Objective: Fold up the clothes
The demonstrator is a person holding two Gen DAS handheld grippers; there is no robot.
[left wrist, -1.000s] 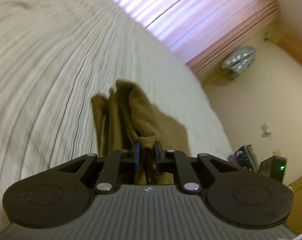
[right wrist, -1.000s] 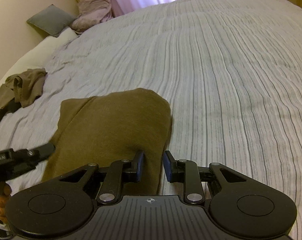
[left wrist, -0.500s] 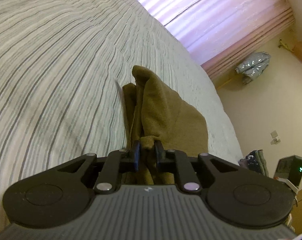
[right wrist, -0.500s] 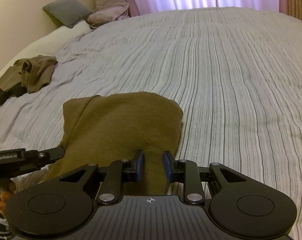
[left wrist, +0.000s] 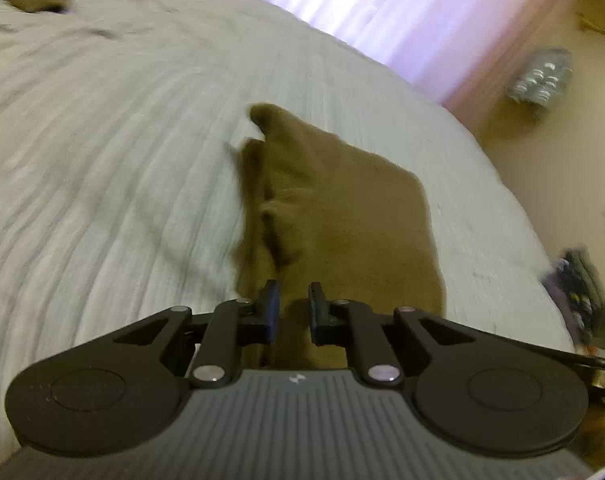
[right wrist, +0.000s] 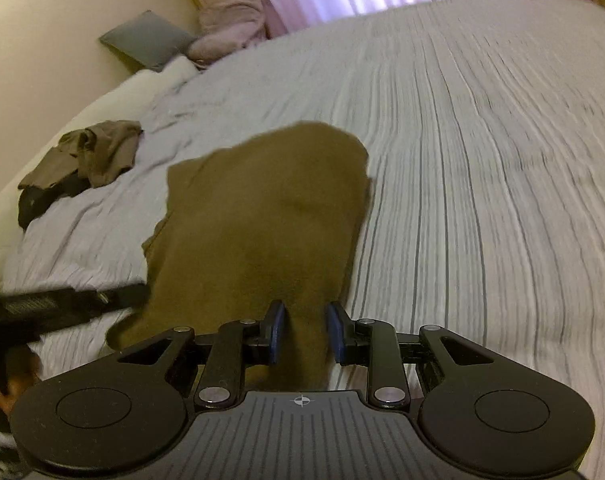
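Left wrist view is showing the olive-brown garment [left wrist: 342,216] stretching straight ahead of the left gripper [left wrist: 293,300], its long axis running forward along the fingers, with a bunched ridge of layers lying ahead and slightly left of the fingertips. Its jaws are standing a little apart with cloth lying between and under them; whether they are pinching that cloth I cannot tell. In the right wrist view the same garment [right wrist: 270,216] is spreading forward and slightly left of the right gripper [right wrist: 304,318], a narrow tongue of it running back between the blue-padded fingers [right wrist: 276,330], which are standing apart with gaps on both sides, so they are not clamping it. The left gripper [right wrist: 62,304] is appearing there at the cloth's near left edge, so both tools are sitting at the garment's near end, left and right of it, with the far end lying away on the striped bedspread [right wrist: 482,160]. Any coming fold would be turning on that forward axis. No container is in sight; a second crumpled garment [right wrist: 86,156] is lying far ahead to the left, well apart, near the pillows [right wrist: 150,42]
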